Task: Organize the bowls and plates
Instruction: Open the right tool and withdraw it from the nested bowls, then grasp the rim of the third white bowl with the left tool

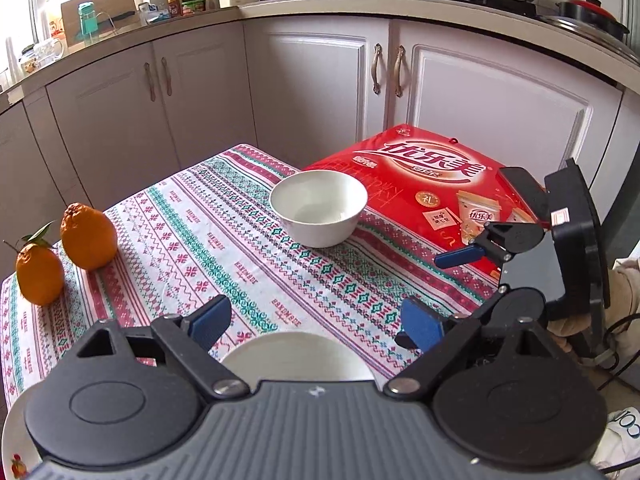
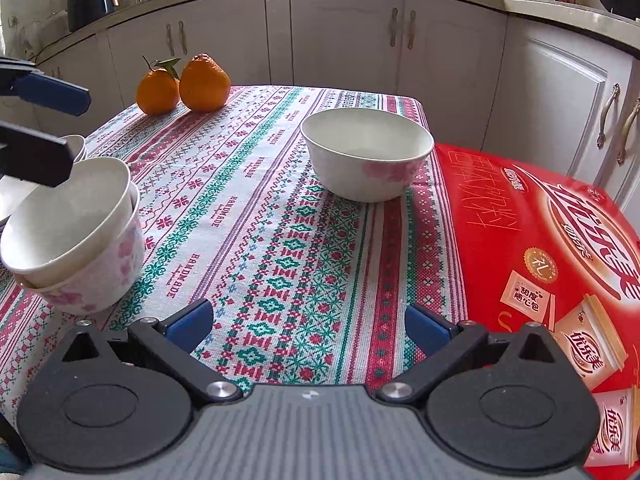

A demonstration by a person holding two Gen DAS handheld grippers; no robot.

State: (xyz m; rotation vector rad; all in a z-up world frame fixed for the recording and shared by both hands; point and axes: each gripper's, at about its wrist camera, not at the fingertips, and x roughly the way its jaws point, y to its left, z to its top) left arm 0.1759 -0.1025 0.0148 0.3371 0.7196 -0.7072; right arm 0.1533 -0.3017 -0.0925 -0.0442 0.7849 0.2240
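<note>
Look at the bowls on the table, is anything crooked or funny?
Yes. In the stacked bowls at the left of the right wrist view, the top bowl sits tilted inside the flowered bowl instead of nesting flat. The lone bowl stands upright beside the red box. Nothing looks spilled or broken.

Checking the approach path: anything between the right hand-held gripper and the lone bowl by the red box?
Nothing visible. Only bare tablecloth lies between the open right hand-held gripper and the lone bowl. The red box sits just right of the bowl; the stacked bowls are far left.
</note>
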